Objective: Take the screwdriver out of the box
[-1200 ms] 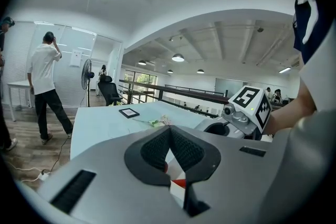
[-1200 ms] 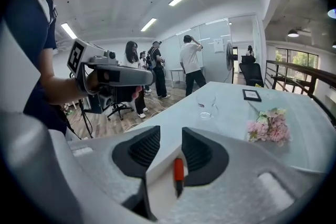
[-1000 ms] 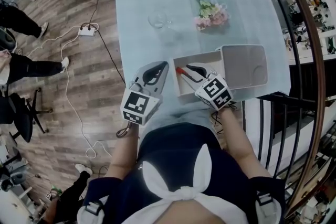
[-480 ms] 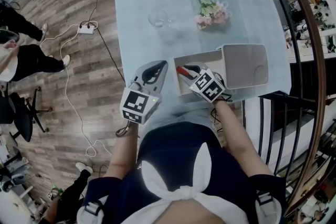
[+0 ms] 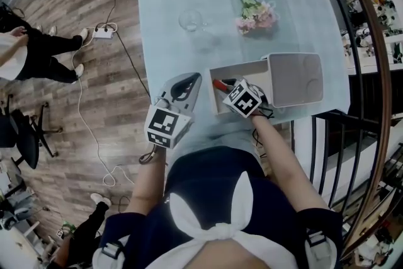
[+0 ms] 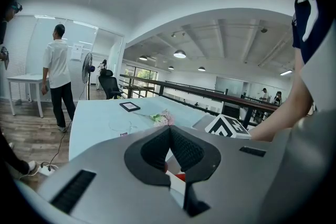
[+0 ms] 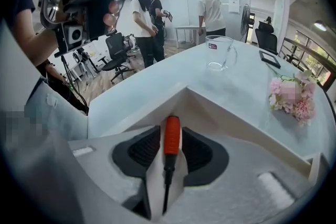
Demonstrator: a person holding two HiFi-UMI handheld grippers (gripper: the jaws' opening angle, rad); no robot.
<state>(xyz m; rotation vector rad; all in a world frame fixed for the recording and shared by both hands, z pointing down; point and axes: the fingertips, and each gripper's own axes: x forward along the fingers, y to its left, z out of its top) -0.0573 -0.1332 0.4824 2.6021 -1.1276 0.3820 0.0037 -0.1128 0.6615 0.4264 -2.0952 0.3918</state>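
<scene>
Right gripper view: the right gripper (image 7: 171, 132) is slightly parted, straddling the screwdriver (image 7: 170, 147) in the box (image 7: 131, 107). The left gripper (image 6: 169, 132) — pinched together — holds nothing.

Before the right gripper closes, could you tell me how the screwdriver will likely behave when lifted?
The screwdriver looks stiff and probably light: a slim dark shaft on a short orange handle. The handle looks round and smooth, so it may roll in the box or twist once the open right gripper closes on it.

Most of screwdriver (image 5: 218, 83) beneath right gripper (image 5: 230, 84)
</scene>
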